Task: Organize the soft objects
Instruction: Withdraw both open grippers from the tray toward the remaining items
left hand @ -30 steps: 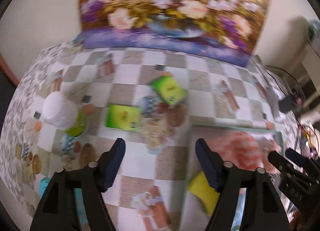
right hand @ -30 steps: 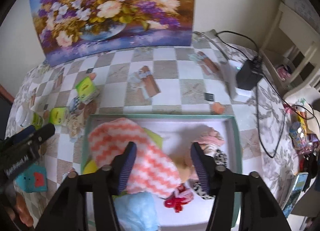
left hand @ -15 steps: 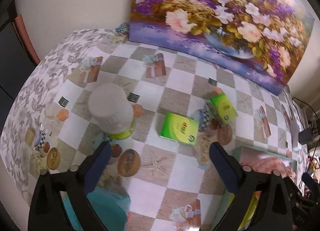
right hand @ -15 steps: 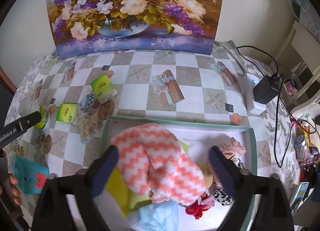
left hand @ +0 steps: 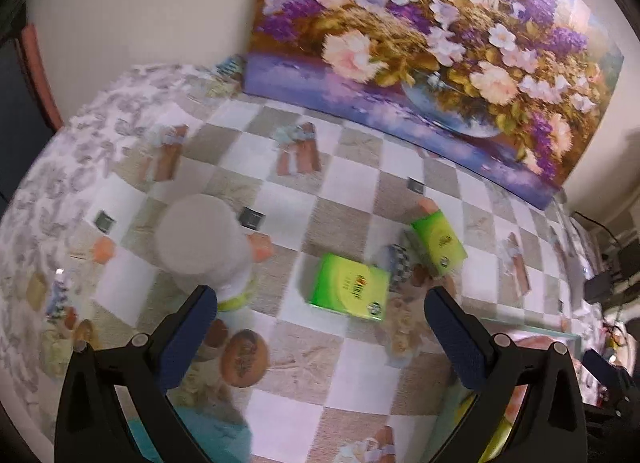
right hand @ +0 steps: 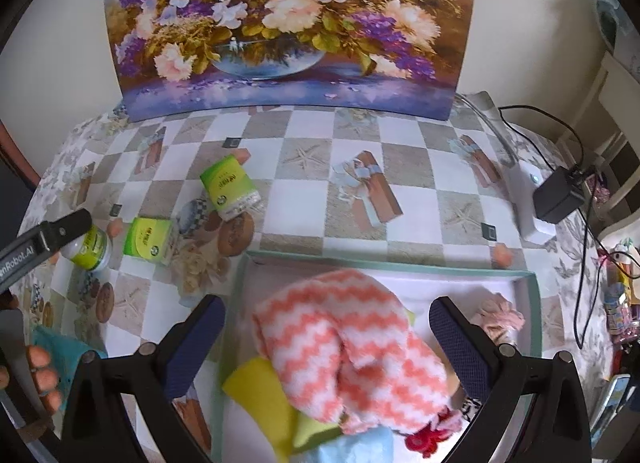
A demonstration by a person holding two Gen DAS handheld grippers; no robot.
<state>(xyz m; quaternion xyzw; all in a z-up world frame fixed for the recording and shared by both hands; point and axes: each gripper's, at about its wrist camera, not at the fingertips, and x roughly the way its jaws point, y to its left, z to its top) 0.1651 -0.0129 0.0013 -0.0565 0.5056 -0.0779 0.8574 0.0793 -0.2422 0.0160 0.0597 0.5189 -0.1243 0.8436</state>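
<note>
My right gripper (right hand: 326, 323) hangs open over the green-rimmed tray (right hand: 384, 263), with nothing gripped. Below it in the tray lies a pink-and-white zigzag towel (right hand: 352, 343) on a yellow cloth (right hand: 256, 387), with a light blue cloth (right hand: 356, 447), a pink scrunchie (right hand: 500, 319) and a red item (right hand: 424, 435) nearby. My left gripper (left hand: 320, 327) is open above the checkered tablecloth, left of the tray (left hand: 532, 333). A teal cloth (left hand: 192, 435) lies under its left finger; the teal cloth (right hand: 60, 347) also appears beside a person's fingers (right hand: 40, 367).
Two green tissue packs (left hand: 348, 287) (left hand: 438, 239) and a white-lidded jar (left hand: 196, 239) stand left of the tray. A flower painting (right hand: 280, 23) leans on the back wall. A black adapter (right hand: 558, 195), a white power strip (right hand: 528, 199) and cables lie at the right.
Both grippers' jaws have spread wider. The left view has swung left, away from the tray toward the jar and the teal cloth. The right gripper drew back from the zigzag towel.
</note>
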